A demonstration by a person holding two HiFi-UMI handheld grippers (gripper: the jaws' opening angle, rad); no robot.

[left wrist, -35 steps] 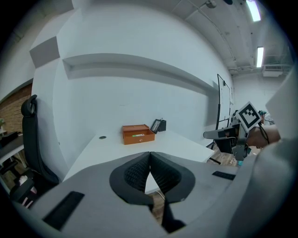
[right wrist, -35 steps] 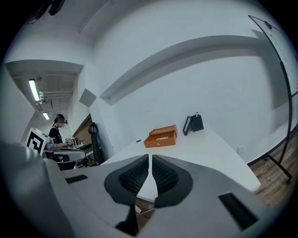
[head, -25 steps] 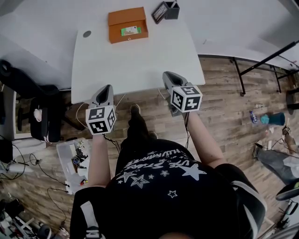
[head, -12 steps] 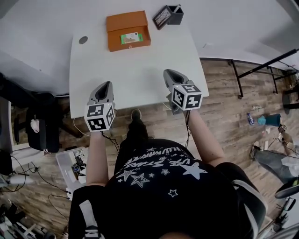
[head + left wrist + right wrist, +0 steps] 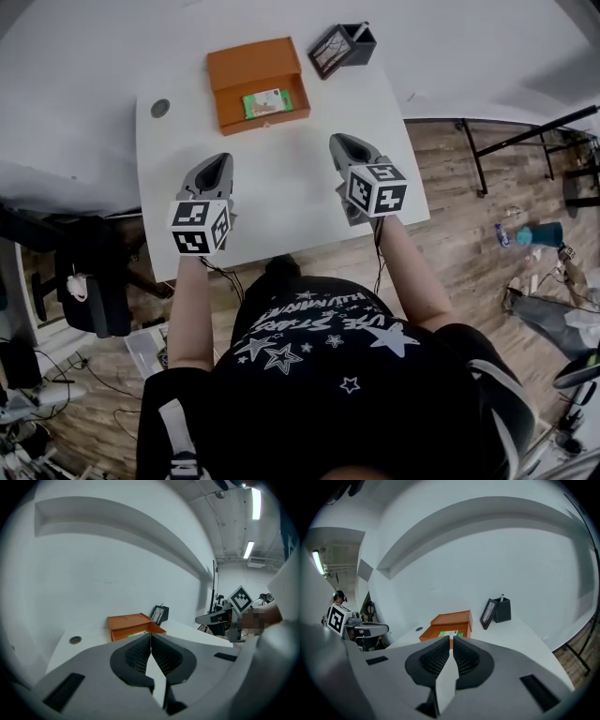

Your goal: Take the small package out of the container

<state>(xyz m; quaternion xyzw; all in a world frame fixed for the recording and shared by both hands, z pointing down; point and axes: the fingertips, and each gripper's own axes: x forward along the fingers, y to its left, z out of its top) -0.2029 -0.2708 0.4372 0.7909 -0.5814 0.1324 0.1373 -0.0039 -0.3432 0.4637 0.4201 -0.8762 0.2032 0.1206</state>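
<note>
Both tongs have come forward from the worktop's near edge and now hang over its near half, closer to the container. The left tongs [image 5: 219, 164] are pressed together with nothing in them. The right tongs [image 5: 338, 143] are closed too, bar a hairline slit, and empty. Beyond them on the white worktop [image 5: 281, 178], the open orange container [image 5: 251, 64] sits near the far edge. The small green package [image 5: 263, 102] lies inside its near half. A round grommet [image 5: 160, 109] lies to its left; a picture frame [image 5: 328, 52] and black pen holder [image 5: 360, 39] stand to its right.
</note>
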